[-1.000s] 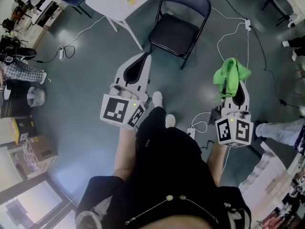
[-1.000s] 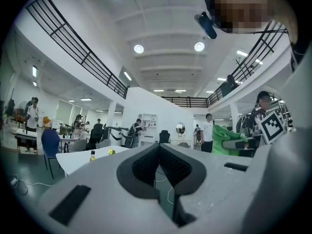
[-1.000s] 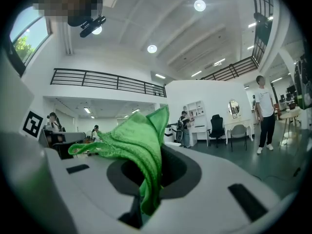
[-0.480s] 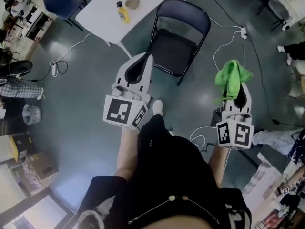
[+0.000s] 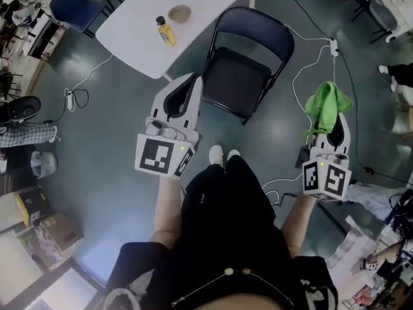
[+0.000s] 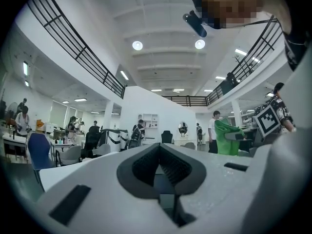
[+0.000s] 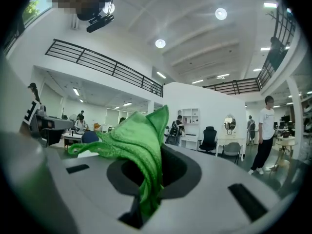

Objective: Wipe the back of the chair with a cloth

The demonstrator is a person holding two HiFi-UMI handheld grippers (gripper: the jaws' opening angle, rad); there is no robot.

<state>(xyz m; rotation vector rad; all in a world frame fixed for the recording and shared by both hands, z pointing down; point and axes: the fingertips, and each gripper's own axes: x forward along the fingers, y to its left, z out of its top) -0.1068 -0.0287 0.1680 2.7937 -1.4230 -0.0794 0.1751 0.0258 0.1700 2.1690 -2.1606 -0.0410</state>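
A dark folding chair (image 5: 237,82) stands on the grey floor ahead of me, its curved back (image 5: 257,28) on the far side, next to a white table. My left gripper (image 5: 191,78) is held level to the left of the seat, shut with nothing in it; in the left gripper view its jaws (image 6: 160,172) meet. To the right of the chair my right gripper (image 5: 335,116) is shut on a green cloth (image 5: 328,104), which bunches above the jaws (image 7: 146,199) and flops over to the left as a loose fold (image 7: 127,141).
The white table (image 5: 139,34) beyond the chair carries a yellow bottle (image 5: 164,32) and a small bowl (image 5: 179,13). White cables (image 5: 303,57) and a power strip (image 5: 333,46) lie on the floor right of the chair. A blue chair (image 5: 71,2) is far left.
I have walked toward the chair with both grippers held out level; the chair and table now sit lower and larger in the head view. The cloth stays in the right gripper.
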